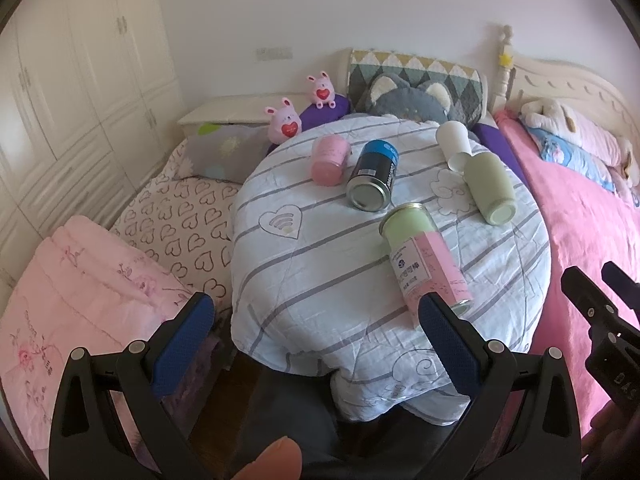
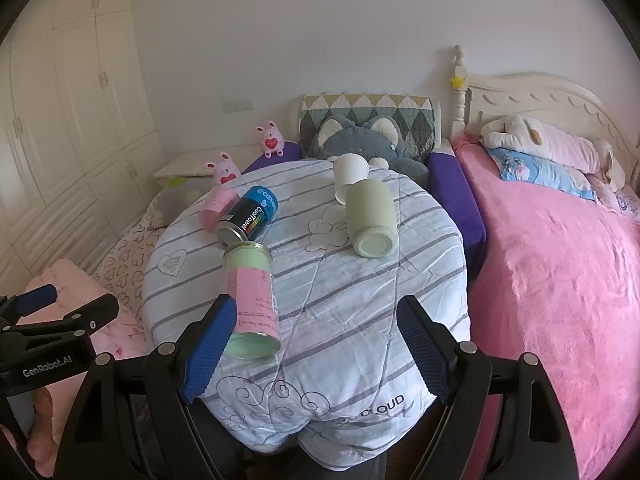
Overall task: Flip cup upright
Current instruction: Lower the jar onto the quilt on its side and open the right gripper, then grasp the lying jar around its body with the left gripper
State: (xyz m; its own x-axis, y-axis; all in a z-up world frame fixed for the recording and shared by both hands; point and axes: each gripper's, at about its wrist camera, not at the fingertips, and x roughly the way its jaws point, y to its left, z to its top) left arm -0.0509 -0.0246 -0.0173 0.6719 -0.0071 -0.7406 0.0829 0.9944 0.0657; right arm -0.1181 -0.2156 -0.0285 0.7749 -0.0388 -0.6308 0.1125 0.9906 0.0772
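Observation:
Several containers lie on their sides on a round table under a striped white quilt (image 1: 320, 264): a pink cup (image 1: 329, 157), a blue can (image 1: 373, 176), a white paper cup (image 1: 453, 143), a sage-green cup (image 1: 490, 186) and a green-and-pink can (image 1: 424, 258). They also show in the right wrist view: the pink cup (image 2: 216, 207), blue can (image 2: 250, 216), white cup (image 2: 349, 176), green cup (image 2: 370, 218) and green-and-pink can (image 2: 250, 304). My left gripper (image 1: 316, 320) is open and empty at the table's near edge. My right gripper (image 2: 316, 328) is open and empty, its left finger beside the green-and-pink can.
A pink-covered bed (image 2: 560, 300) lies to the right. A heart-patterned mattress (image 1: 180, 216) and a folded pink blanket (image 1: 80, 300) lie to the left. Plush toys (image 1: 284, 120) and cushions (image 2: 360, 140) sit behind the table. White wardrobes (image 1: 60, 100) line the left wall.

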